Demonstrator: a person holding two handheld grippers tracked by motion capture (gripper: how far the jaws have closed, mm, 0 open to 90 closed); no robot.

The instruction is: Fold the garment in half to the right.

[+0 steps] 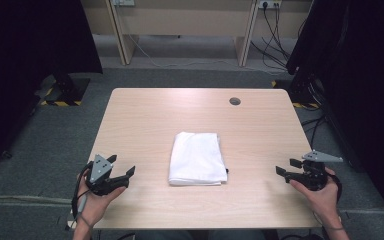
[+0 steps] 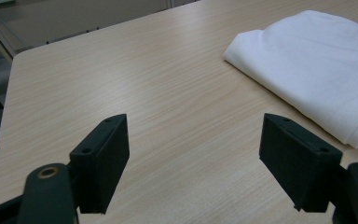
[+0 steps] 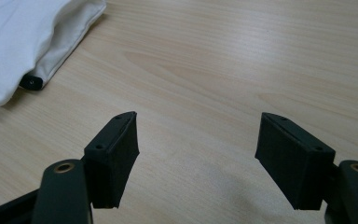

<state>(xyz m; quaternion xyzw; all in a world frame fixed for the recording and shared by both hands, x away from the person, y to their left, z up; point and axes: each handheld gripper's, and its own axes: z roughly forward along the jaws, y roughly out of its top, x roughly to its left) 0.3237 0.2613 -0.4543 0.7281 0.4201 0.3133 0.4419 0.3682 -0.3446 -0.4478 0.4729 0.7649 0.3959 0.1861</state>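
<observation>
Now your left gripper (image 1: 121,167) and right gripper (image 1: 287,167) both gape wide, empty. Folded white cloth (image 1: 197,158) lies between them on the table (image 1: 145,115), well apart from each.

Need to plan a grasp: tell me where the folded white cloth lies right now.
In the high view the folded white cloth lies flat at the middle of the table, toward the person's edge, between the left gripper and right gripper, touching neither.

Even overhead light fell on the table (image 1: 145,115) in the high view, while dark curtains (image 1: 35,35) at both sides sank into near black. The white cloth (image 1: 197,157) was bright but kept its folds. In both gripper views the jaws were soft and out of focus, casting faint shadows, and the wood grain beyond stayed sharp.
</observation>
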